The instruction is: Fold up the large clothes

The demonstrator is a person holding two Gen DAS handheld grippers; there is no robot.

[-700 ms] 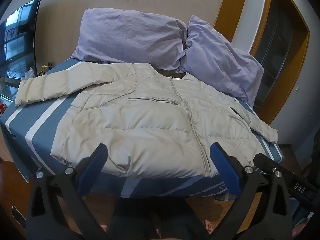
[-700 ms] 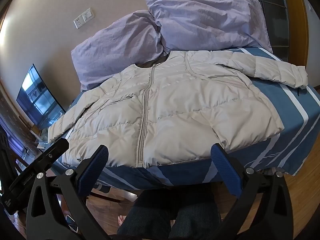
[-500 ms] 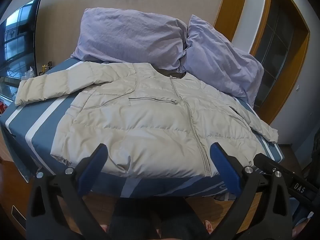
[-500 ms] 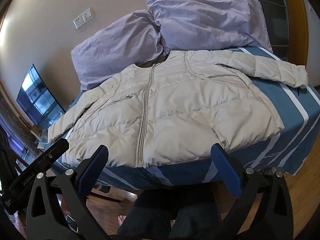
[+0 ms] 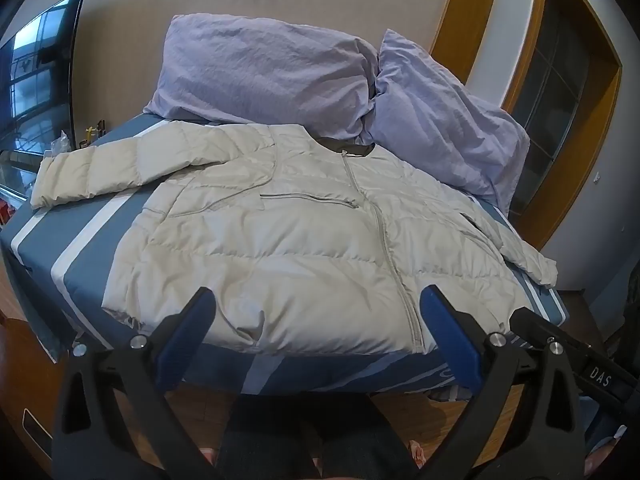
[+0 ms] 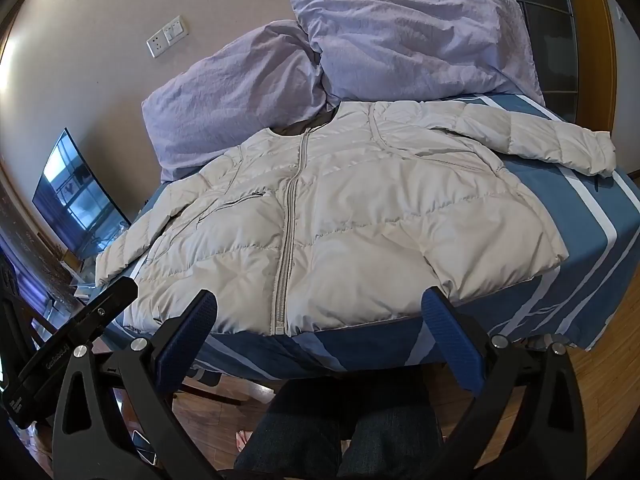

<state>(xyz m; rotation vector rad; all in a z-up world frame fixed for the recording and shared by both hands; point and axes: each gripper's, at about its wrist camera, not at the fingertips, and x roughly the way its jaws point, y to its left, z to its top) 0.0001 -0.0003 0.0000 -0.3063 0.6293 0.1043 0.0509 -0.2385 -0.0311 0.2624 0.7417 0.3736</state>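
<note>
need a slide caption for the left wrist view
Open left gripper before a zipped puffer jacket spread on a striped bed.

1 jacket (image 5: 304, 248), 2 pillows (image 5: 264, 76)

L hand-held gripper (image 5: 316, 320) jaws wide open, nothing btwn, R hand-held gripper (image 6: 316, 320) same, both angled down

Your left gripper (image 5: 316, 320) and right gripper (image 6: 318, 322) both show black triangular frames, blue textured pads (image 6: 454, 354) and silver screws (image 5: 496, 338); you wear dark trousers (image 6: 340, 432).
</note>
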